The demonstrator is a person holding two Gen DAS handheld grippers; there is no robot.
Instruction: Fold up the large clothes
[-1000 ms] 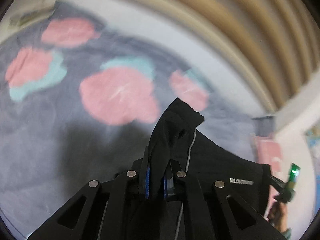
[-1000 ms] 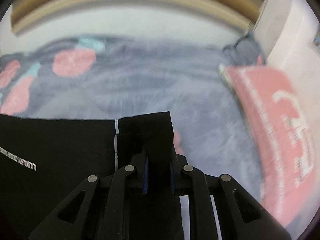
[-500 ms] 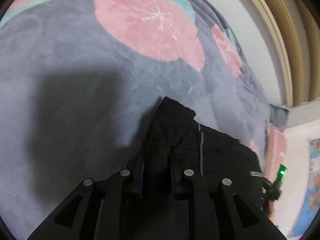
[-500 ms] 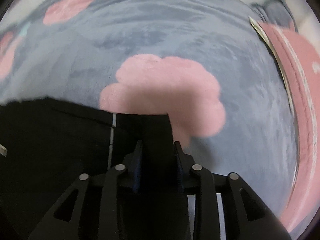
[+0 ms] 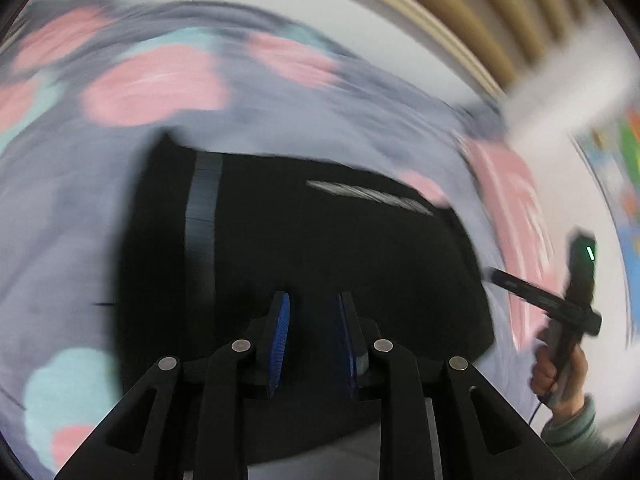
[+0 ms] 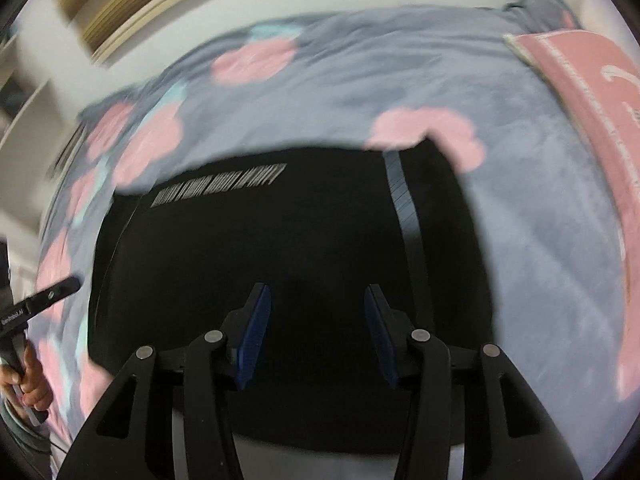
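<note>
A black garment (image 5: pixel 320 240) with a grey stripe and white lettering lies folded flat on the grey blanket; it also shows in the right wrist view (image 6: pixel 280 240). My left gripper (image 5: pixel 314 312) is open and empty above the garment's near part. My right gripper (image 6: pixel 318 300) is open and empty above the same garment. The right gripper shows at the right edge of the left wrist view (image 5: pixel 540 296), and the left one at the left edge of the right wrist view (image 6: pixel 40 300). Both views are blurred by motion.
The grey blanket (image 6: pixel 400 72) with pink and teal flowers covers the bed. A pink pillow (image 6: pixel 592 120) lies at the right side. A pale wall and a wooden headboard (image 5: pixel 460 12) stand behind the bed.
Both grippers have opened and let go of the garment's corners. The garment now lies flat on the blanket, and both grippers have pulled back above it.
</note>
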